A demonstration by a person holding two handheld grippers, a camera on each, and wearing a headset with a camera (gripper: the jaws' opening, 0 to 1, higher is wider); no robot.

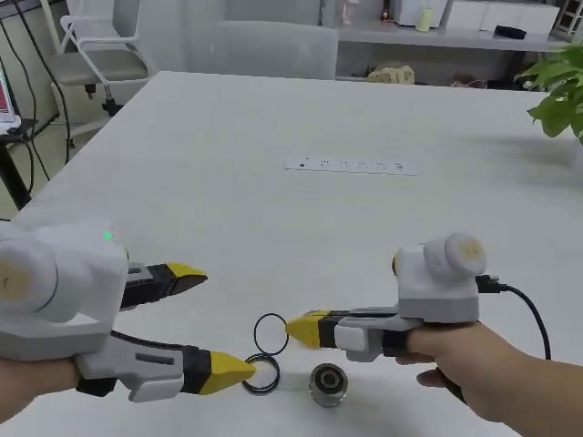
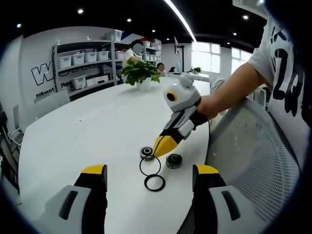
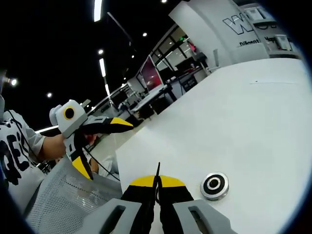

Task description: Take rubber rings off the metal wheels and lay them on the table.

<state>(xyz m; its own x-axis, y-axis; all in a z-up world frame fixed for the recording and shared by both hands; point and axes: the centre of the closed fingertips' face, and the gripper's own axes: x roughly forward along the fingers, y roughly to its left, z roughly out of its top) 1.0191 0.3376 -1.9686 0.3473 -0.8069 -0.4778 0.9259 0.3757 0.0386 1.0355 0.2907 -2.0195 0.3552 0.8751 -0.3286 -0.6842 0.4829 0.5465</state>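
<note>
Looking down from the head view, a white table (image 1: 228, 146) fills most of the frame. At lower right, a hand (image 1: 474, 364) holds the right gripper (image 1: 301, 330), which points toward the left of the frame. Its yellow-tipped jaws are pressed together on the edge of a thin rubber ring (image 1: 255, 333), a black loop lying nearly level at bottom centre. Whether the loop's free side touches the table cannot be told. In the right gripper view the ring shows edge-on, as a thin dark line rising from between the closed jaws at bottom centre.

At lower left, the left gripper (image 1: 211, 320) has its jaws spread wide apart and grips nothing. Its nearer yellow tip lies just beside a thicker rubber ring (image 1: 275, 378), which rests flat on the table just below the thin ring in the frame.

To the right of the thicker ring, near the bottom edge, sits a metal wheel (image 1: 328, 382), just below the right gripper's jaws in the frame. At its centre, the left gripper view shows a second metal wheel (image 2: 147, 152) just beside the right gripper's tip. There the thin ring lies between the two wheels, and the thicker ring lies lower in the frame, apart from both.

Farther up the head view, a white power strip (image 1: 351, 166) lies at the centre of the table, and the green leaves of a plant (image 1: 560, 91) enter at the upper right edge.
</note>
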